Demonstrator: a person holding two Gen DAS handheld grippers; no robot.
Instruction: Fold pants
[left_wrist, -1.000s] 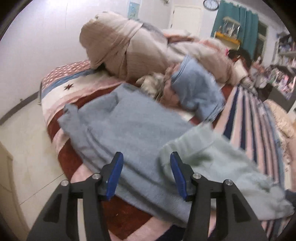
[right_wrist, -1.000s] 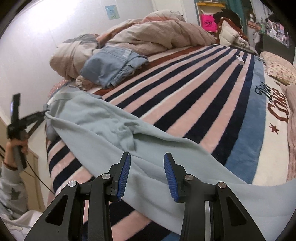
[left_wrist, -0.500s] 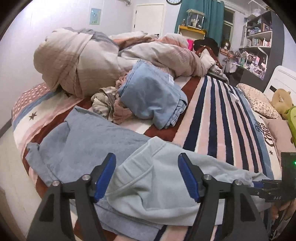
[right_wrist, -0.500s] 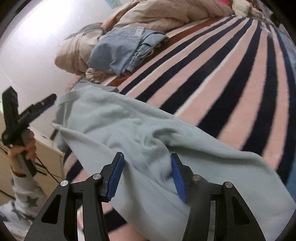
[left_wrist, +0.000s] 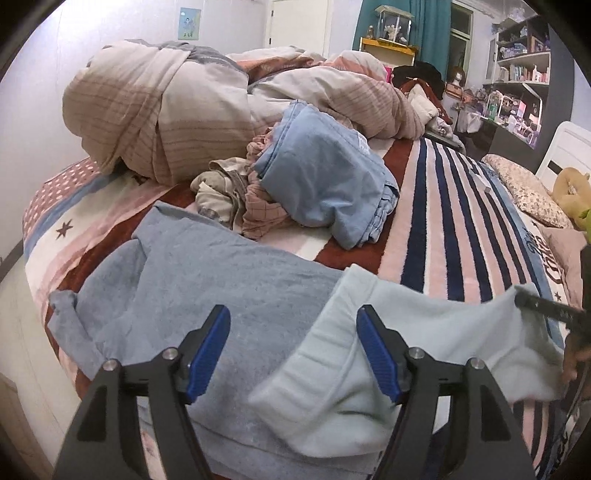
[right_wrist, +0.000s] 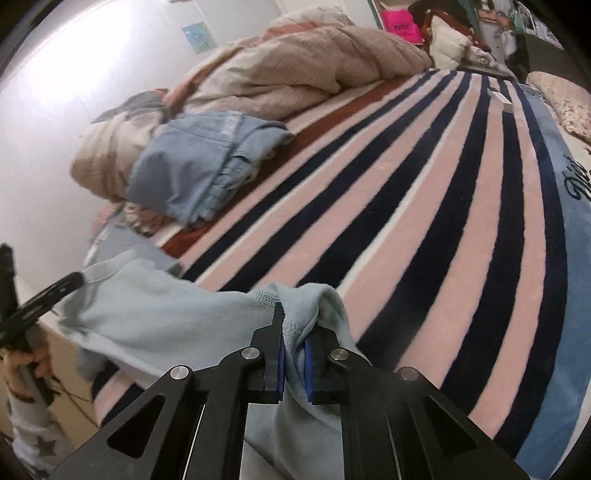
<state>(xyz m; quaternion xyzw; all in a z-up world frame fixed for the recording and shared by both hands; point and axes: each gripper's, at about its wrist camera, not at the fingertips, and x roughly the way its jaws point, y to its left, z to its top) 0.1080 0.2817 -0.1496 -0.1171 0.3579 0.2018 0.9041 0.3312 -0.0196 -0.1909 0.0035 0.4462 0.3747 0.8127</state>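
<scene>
Our right gripper has just clamped its jaws on a bunched fold of the pale blue fleece pants at the bed's near edge. Our left gripper has just been widening; its jaws stand open above the pants, gripping nothing. A grey-blue top lies beside them. Beyond, folded jeans rest on the plush striped blanket, whose cursive lettering we cannot read, with a rumpled beige quilt behind.

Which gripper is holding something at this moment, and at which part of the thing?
The right gripper is shut on a bunched edge of the pale blue pants. The left gripper is open above them and holds nothing.
</scene>
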